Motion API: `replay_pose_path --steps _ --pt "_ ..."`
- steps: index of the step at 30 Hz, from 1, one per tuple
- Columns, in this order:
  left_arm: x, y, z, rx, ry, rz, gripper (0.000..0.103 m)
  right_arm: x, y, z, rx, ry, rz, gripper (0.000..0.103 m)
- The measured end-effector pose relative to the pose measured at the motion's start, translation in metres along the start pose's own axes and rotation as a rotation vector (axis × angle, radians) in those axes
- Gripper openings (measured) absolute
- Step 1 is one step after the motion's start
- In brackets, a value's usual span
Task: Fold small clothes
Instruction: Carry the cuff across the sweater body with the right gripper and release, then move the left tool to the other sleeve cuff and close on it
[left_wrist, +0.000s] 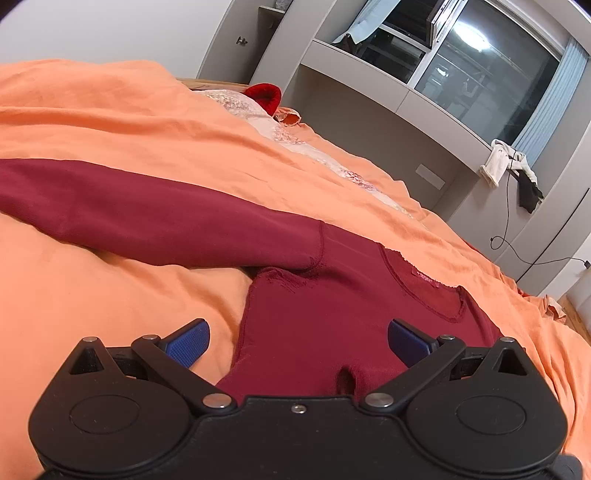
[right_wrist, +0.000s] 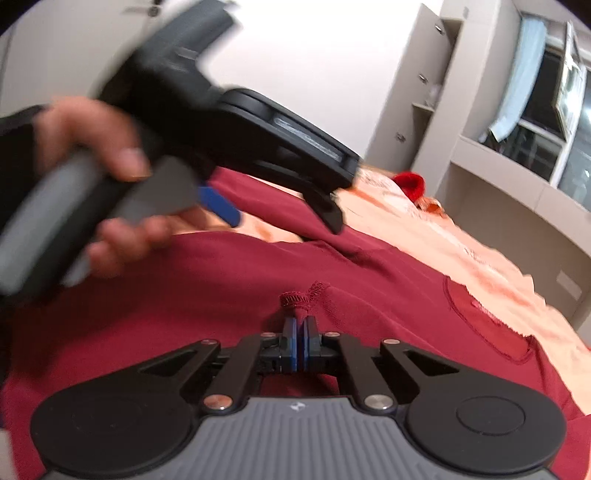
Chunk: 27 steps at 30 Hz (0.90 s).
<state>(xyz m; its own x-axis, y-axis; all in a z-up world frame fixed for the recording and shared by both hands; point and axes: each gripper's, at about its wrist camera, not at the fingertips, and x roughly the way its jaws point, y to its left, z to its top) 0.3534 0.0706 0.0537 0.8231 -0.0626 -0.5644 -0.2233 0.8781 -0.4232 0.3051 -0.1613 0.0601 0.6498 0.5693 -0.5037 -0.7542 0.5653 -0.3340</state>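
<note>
A dark red long-sleeved top (left_wrist: 317, 314) lies on the orange bedspread (left_wrist: 110, 122), one sleeve (left_wrist: 147, 214) stretched out to the left. My left gripper (left_wrist: 297, 343) is open just above the top's body, with its blue pads (left_wrist: 188, 345) apart and nothing between them. In the right wrist view my right gripper (right_wrist: 300, 332) is shut on a bunched hem edge of the red top (right_wrist: 303, 295). The left gripper (right_wrist: 273, 206) also shows there, blurred, in a hand above the top (right_wrist: 221, 273).
A bright red knit item (left_wrist: 264, 96) and a pale patterned cloth (left_wrist: 280, 136) lie farther up the bed. A grey window ledge (left_wrist: 388, 85) with hanging clothes (left_wrist: 513, 170) and a cable runs along the right. The bed's edge drops off at the right.
</note>
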Motion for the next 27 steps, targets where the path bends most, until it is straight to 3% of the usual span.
replay_pose_path --steps 4,10,12,13,14,18,21,23,27 --pt "0.002 -0.006 -0.003 0.022 0.010 0.001 0.102 -0.014 0.025 -0.018 -0.085 0.038 0.013 0.003" --pt "0.007 -0.019 -0.013 0.099 0.040 -0.029 0.103 -0.024 0.020 -0.037 -0.021 0.043 0.012 0.008" --pt "0.009 -0.027 -0.019 0.149 0.049 -0.024 0.103 -0.036 0.011 -0.042 0.022 0.035 -0.008 0.028" --pt "0.011 -0.031 -0.023 0.181 0.057 -0.020 0.103 -0.044 0.004 -0.047 0.045 0.025 -0.032 0.045" --pt "0.012 -0.034 -0.027 0.206 0.064 -0.015 0.103 -0.051 -0.001 -0.050 0.060 0.019 -0.052 0.052" --pt "0.016 -0.047 -0.039 0.311 0.067 0.021 0.103 -0.072 -0.027 -0.069 0.088 0.036 -0.192 0.057" --pt "0.016 -0.054 -0.048 0.378 0.070 0.038 0.103 -0.077 -0.052 -0.089 0.085 0.070 -0.387 0.062" --pt "0.018 -0.059 -0.059 0.462 0.071 0.069 0.103 -0.074 -0.074 -0.107 0.076 0.124 -0.515 0.063" --pt "0.021 -0.071 -0.083 0.626 0.036 0.149 0.103 -0.053 -0.105 -0.134 -0.026 0.264 -0.667 0.062"
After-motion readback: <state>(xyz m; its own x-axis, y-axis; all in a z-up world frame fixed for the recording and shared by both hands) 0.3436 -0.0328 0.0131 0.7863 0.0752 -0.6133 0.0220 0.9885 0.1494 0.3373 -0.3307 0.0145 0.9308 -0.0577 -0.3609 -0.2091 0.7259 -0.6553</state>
